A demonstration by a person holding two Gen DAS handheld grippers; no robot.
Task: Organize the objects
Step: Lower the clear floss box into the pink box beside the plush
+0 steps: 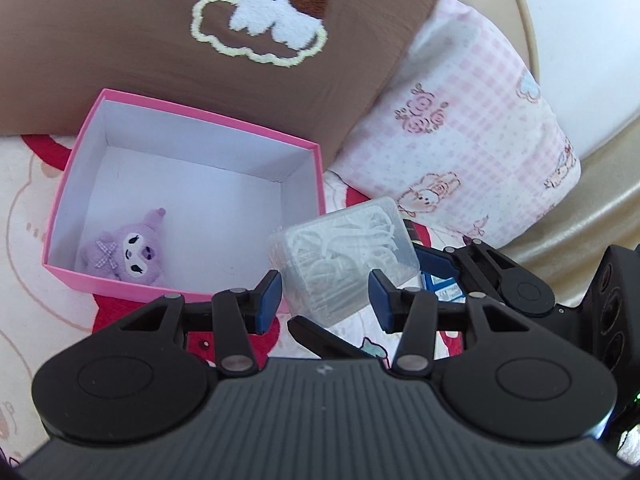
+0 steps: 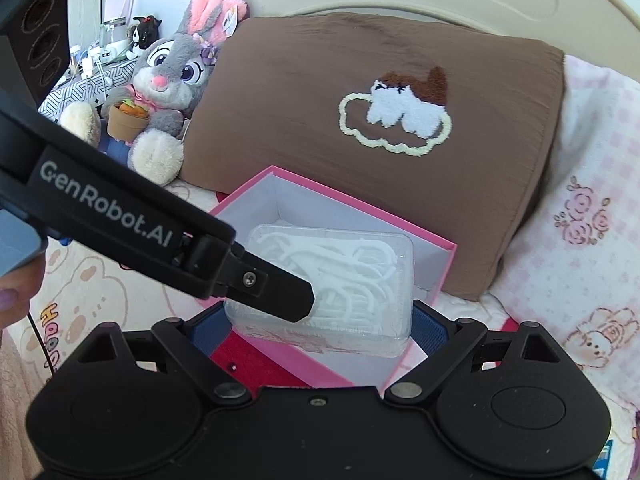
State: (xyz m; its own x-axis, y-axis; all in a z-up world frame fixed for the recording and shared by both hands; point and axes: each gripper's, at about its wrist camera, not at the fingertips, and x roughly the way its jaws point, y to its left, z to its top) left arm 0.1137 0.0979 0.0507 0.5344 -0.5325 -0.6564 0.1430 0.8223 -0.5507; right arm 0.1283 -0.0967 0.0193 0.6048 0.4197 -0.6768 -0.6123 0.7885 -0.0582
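Two hand-held grippers | right point(image 2: 320, 320) clamps floss box point(image 2: 332, 280) | left point(image 1: 326, 296) released, beside pink box point(image 1: 192, 200)

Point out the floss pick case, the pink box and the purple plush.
floss pick case point(image 2: 352, 276): right wrist view, clear lid.
pink box point(image 1: 208, 116): left wrist view, far rim.
purple plush point(image 1: 128, 250): left wrist view, its face.
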